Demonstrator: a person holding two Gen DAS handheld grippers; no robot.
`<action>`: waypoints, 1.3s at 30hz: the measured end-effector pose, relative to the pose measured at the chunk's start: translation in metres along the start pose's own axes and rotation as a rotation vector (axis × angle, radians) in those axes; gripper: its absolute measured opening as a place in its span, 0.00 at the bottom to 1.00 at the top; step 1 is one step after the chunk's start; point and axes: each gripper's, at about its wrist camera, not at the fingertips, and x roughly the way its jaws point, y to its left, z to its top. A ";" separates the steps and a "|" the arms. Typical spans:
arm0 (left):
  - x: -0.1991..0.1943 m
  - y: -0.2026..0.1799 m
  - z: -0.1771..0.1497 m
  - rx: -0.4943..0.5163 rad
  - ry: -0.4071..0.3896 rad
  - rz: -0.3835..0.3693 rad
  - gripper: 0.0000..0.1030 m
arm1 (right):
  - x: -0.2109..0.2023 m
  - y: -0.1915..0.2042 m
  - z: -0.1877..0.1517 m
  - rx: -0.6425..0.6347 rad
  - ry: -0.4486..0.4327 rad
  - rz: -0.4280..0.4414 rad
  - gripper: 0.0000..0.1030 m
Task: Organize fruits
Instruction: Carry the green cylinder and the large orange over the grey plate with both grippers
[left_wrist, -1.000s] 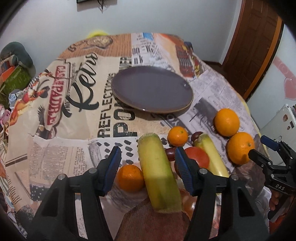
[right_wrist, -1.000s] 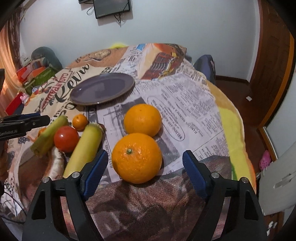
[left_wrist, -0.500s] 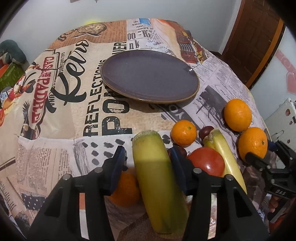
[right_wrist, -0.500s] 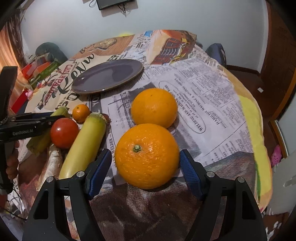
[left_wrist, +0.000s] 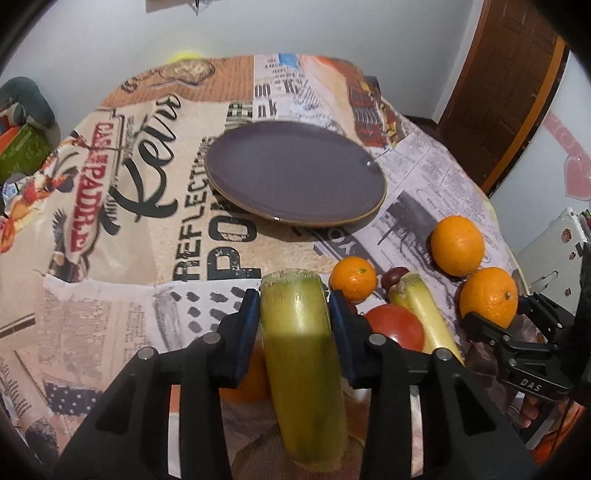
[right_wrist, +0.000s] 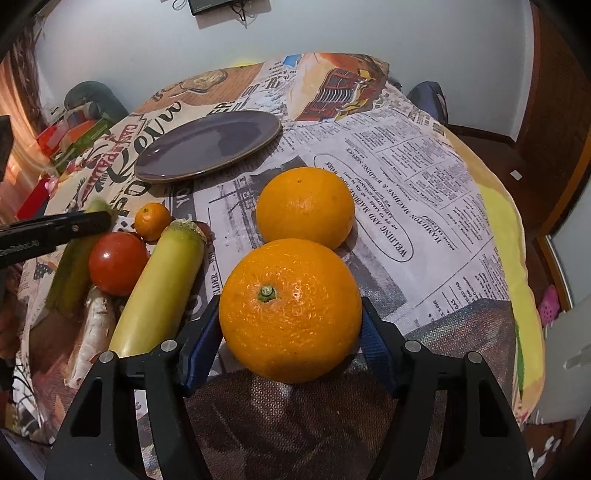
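My left gripper (left_wrist: 293, 314) is shut on a greenish-yellow banana (left_wrist: 301, 354) and holds it tilted up above the cloth. My right gripper (right_wrist: 290, 325) is shut on a large orange (right_wrist: 290, 310) near the table's front edge; it shows in the left wrist view (left_wrist: 487, 297) too. A second large orange (right_wrist: 304, 206) sits just behind it. A dark purple plate (left_wrist: 295, 177) lies empty at the table's middle. A second banana (right_wrist: 162, 288), a tomato (right_wrist: 117, 263) and a small mandarin (right_wrist: 152, 220) lie between the grippers. Another mandarin (left_wrist: 251, 376) lies under my left gripper.
The round table has a newspaper-print cloth (left_wrist: 129, 206). A dark small fruit (left_wrist: 392, 277) lies by the second banana. A white chair (right_wrist: 569, 362) stands at the right edge, a wooden door (left_wrist: 509, 85) behind. Boxes and toys (right_wrist: 62, 136) lie off the left side.
My left gripper closed on the greenish banana and lifted it. My right gripper moved forward and closed on the near large orange.
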 end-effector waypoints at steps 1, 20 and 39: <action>-0.007 0.001 -0.001 -0.001 -0.011 -0.002 0.37 | -0.003 0.000 0.000 0.000 -0.006 0.001 0.64; -0.099 -0.010 -0.003 0.022 -0.210 -0.046 0.35 | -0.066 0.027 0.040 -0.051 -0.224 -0.019 0.64; -0.102 0.018 0.051 -0.025 -0.318 0.005 0.35 | -0.055 0.039 0.092 -0.087 -0.313 0.017 0.64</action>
